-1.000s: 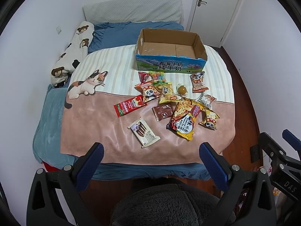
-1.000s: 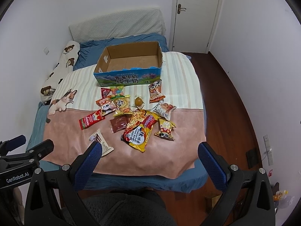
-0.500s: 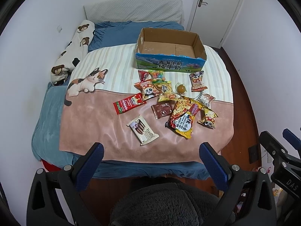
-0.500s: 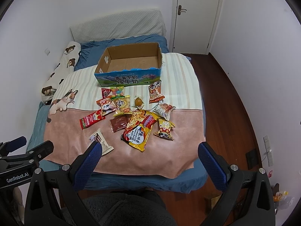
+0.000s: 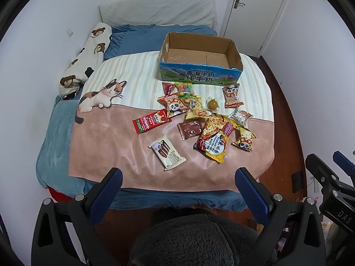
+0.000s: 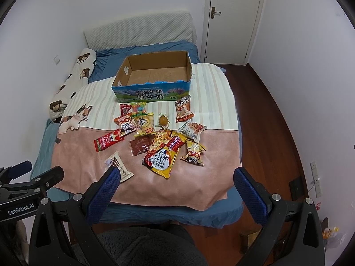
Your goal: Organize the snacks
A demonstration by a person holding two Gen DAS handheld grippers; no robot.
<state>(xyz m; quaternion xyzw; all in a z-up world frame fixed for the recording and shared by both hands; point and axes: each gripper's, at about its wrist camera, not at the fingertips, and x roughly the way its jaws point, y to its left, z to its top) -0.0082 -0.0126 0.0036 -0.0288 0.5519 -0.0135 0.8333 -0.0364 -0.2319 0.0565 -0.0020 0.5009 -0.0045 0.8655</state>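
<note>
You're in a home bedroom — a bed (image 5: 93, 177) with a cat-print blanket (image 5: 106, 133), a bear-print bolster (image 5: 88, 51) along its left edge, a padded headboard (image 5: 155, 11), a white door (image 6: 230, 17) in the corner.

An open cardboard box (image 5: 200, 63) sits empty toward the bed's (image 5: 55, 137) far edge, right of centre. Snack packets (image 5: 195, 115) lie scattered just before it on the blanket (image 5: 106, 137); a Franzzi wafer pack (image 5: 166, 151) lies nearest the foot edge. The left hand-held gripper (image 5: 177, 190) hovers off the foot edge, jaws wide apart, holding nothing.
</note>
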